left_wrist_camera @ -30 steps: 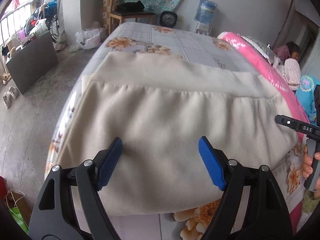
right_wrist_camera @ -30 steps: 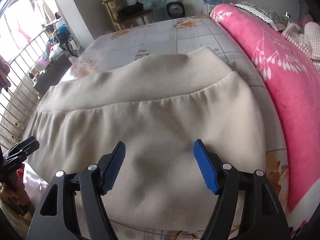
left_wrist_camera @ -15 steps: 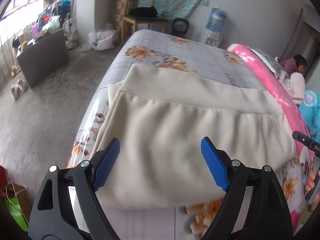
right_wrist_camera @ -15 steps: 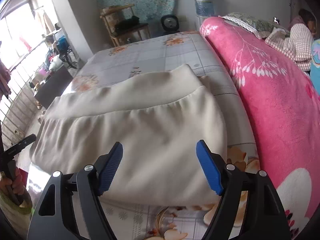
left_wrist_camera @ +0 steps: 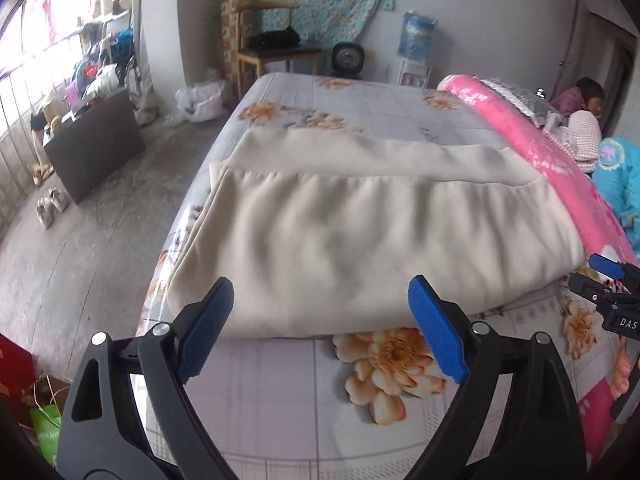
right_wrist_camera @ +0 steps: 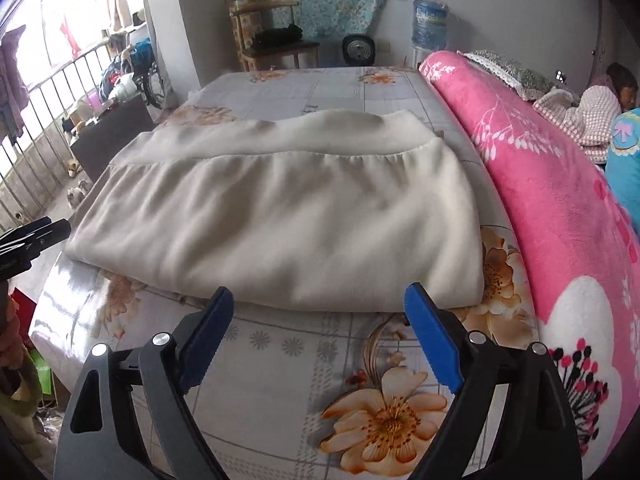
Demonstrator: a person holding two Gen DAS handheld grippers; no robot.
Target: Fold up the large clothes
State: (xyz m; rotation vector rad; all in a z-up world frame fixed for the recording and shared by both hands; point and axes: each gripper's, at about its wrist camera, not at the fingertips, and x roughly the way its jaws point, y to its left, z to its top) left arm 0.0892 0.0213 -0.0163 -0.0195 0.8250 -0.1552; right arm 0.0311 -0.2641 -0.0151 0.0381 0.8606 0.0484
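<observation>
A cream garment (left_wrist_camera: 360, 236) (right_wrist_camera: 288, 232) lies folded flat on the bed, its ribbed band at the far side. My left gripper (left_wrist_camera: 320, 328) hovers above the garment's near edge, jaws still opening, nothing between the blue pads. My right gripper (right_wrist_camera: 320, 332) hangs just in front of the same near edge, jaws also opening and empty. The right gripper's tip (left_wrist_camera: 608, 280) shows at the right edge of the left wrist view. In the right wrist view, the left gripper's tip (right_wrist_camera: 36, 236) pokes in at the left.
The bed (right_wrist_camera: 304, 352) has a grey floral sheet. A rolled pink blanket (right_wrist_camera: 552, 208) runs along its right side, with a person (left_wrist_camera: 588, 100) lying beyond it. Left of the bed are bare floor (left_wrist_camera: 80, 240), a dark cabinet (left_wrist_camera: 96, 144) and shoes (left_wrist_camera: 50, 204).
Both grippers have drawn back from over the garment toward the bed's near end and risen slightly. Their jaws have spread wider. The garment stays flat.
</observation>
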